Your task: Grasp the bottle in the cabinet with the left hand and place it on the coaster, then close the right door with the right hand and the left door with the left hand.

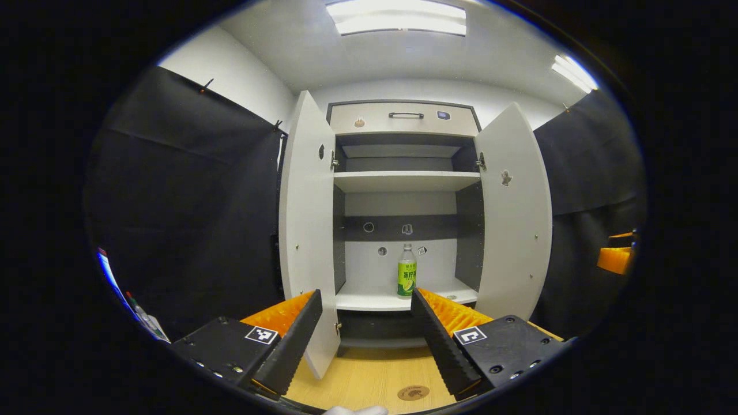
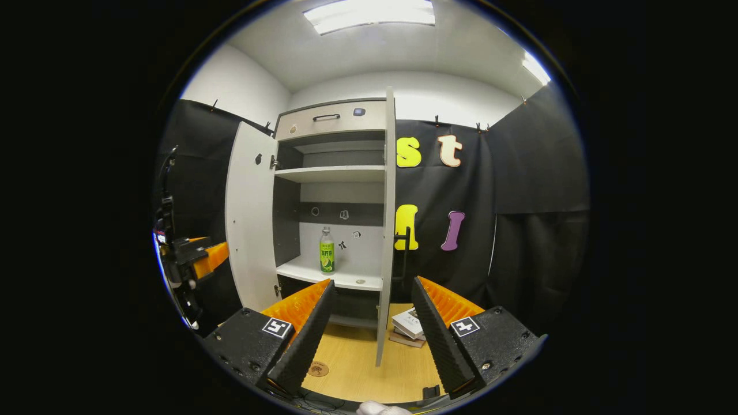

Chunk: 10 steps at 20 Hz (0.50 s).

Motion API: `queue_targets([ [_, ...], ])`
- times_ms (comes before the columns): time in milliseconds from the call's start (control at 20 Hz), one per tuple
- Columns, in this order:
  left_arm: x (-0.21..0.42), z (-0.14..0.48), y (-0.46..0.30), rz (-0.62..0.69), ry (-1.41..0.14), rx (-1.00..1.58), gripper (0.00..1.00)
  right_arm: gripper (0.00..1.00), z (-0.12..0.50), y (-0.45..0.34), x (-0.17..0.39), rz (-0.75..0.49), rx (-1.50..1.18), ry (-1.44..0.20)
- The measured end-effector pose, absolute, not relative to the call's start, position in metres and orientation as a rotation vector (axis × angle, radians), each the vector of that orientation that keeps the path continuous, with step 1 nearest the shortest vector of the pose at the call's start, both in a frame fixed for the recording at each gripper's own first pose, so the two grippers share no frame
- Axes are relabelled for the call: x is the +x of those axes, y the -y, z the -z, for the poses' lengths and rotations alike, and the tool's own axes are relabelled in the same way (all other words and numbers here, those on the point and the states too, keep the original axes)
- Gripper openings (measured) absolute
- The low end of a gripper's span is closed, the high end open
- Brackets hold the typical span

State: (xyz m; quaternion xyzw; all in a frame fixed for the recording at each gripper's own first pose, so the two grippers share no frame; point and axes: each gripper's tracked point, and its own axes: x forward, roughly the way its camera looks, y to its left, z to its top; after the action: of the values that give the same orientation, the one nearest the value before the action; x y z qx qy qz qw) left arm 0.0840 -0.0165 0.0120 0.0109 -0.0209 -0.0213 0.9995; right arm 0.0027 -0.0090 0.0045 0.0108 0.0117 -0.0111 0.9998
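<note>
In the left gripper view, the left gripper (image 1: 366, 337) hangs with fingers spread and empty, aimed at the white two-door cabinet (image 1: 403, 115). The clear plastic bottle with a green label (image 1: 407, 272) stands upright on the lower shelf, well apart from the fingers. The round brown coaster (image 1: 413, 392) lies on the pale wooden table (image 1: 369, 377), close below. Reaching in carelessly could knock the tall bottle over, or clip the open left door (image 1: 308, 230).

In the right gripper view, the right gripper (image 2: 372, 331) is likewise spread and empty, facing the edge of the open right door (image 2: 390, 225). Swinging that door early would trap the left arm.
</note>
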Motion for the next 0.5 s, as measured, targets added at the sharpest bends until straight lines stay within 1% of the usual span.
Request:
queue_targets([
  [100,0.119,-0.012,0.025,0.059,0.042,0.008,0.9,0.82,-0.007,0.008,0.002,0.021,0.013,-0.026],
  [150,0.139,-0.013,0.031,0.071,0.047,-0.007,0.95,0.83,-0.01,0.009,0.002,0.022,0.01,-0.021],
  [350,0.231,-0.005,0.058,0.093,0.047,-0.02,0.95,0.82,-0.019,0.002,0.004,0.014,0.002,-0.016],
  [500,0.293,0.017,0.083,0.104,0.019,-0.037,0.95,0.82,-0.021,0.007,0.011,0.037,-0.01,-0.021],
])
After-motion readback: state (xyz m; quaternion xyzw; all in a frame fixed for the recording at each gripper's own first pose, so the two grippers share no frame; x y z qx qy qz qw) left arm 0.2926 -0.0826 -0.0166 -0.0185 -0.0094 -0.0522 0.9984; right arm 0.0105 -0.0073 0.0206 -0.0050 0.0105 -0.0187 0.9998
